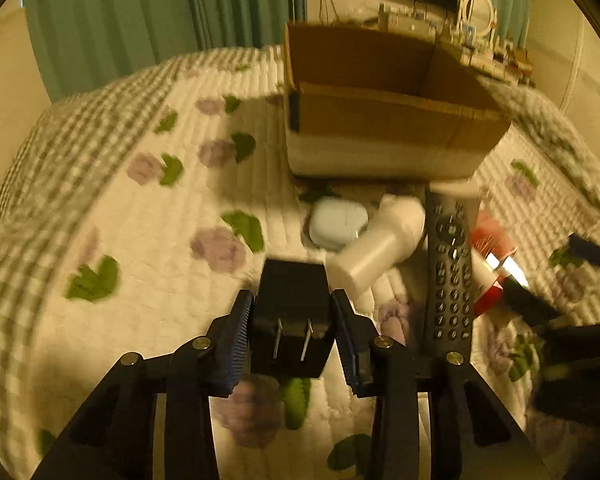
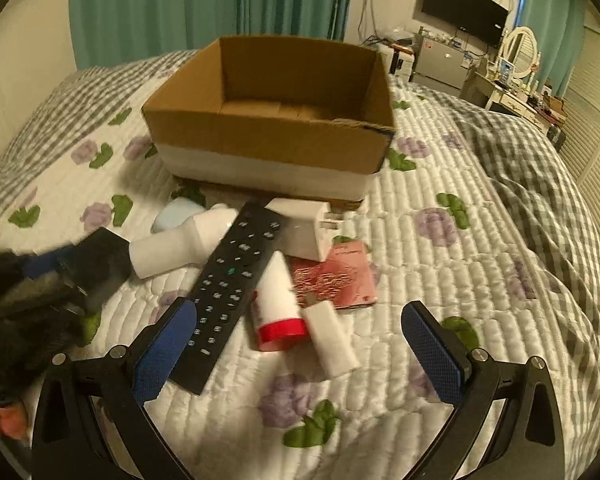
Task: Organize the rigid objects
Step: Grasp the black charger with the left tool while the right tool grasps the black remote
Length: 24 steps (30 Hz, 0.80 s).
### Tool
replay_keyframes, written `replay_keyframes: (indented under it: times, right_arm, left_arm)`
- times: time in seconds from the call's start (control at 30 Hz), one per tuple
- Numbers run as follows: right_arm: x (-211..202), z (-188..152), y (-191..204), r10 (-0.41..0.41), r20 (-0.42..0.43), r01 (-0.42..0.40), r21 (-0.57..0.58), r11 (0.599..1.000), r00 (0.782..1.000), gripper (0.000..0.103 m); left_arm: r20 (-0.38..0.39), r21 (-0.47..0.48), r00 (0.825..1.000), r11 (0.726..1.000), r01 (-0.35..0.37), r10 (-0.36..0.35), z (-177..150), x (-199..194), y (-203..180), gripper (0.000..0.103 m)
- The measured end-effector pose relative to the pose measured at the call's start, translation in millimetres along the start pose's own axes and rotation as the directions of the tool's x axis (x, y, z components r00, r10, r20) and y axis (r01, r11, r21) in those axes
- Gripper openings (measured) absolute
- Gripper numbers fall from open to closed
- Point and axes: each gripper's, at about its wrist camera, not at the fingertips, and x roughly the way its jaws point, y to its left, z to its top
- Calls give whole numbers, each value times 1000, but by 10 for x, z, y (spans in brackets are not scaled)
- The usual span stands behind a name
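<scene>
Fingers of the left gripper (image 1: 292, 320) clamp the black plug adapter (image 1: 290, 312); lift straight, then carry toward the cardboard box (image 1: 380, 120) at twelve o'clock. Right gripper (image 2: 298, 344) gapes empty above the red-capped tube (image 2: 278, 300).

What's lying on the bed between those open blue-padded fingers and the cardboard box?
The right wrist view shows a black remote control, a white red-capped tube, a red booklet and a white charger plug before the brown cardboard box.

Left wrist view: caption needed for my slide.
Left tool grips a black plug adapter before the cardboard box.
</scene>
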Motion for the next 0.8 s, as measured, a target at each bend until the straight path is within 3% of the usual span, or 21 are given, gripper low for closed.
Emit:
replay_keyframes:
  times: [0.27, 0.33, 0.43, 0.5, 0.57, 0.67, 0.8]
  right_arm:
    - [466, 81, 322, 19, -104, -17, 20, 1000, 994, 82]
    - [563, 82, 370, -11, -116, 13, 19, 1000, 993, 81]
    - [625, 80, 406, -69, -85, 67, -19, 998, 994, 67]
    - [616, 65, 372, -117, -63, 114, -45, 992, 991, 44]
    - [572, 62, 287, -84, -45, 83, -18, 996, 995, 34]
    - [445, 89, 177, -47, -22, 47, 6, 999, 999, 25]
    - [223, 137, 131, -17, 34, 17, -2, 1000, 999, 21]
  left_arm:
    - [57, 4, 998, 1000, 23, -24, 207, -98, 258, 39]
    - [55, -6, 997, 999, 48, -48, 212, -56, 301, 39]
    - [50, 0, 997, 999, 55, -55, 192, -26, 293, 39]
    - [50, 3, 997, 998, 61, -61, 182, -15, 299, 39]
    - [51, -3, 997, 998, 65, -64, 175, -11, 305, 39]
    - [52, -4, 997, 998, 61, -60, 157, -15, 275, 39]
    - [61, -6, 995, 997, 81, -80, 148, -98, 227, 39]
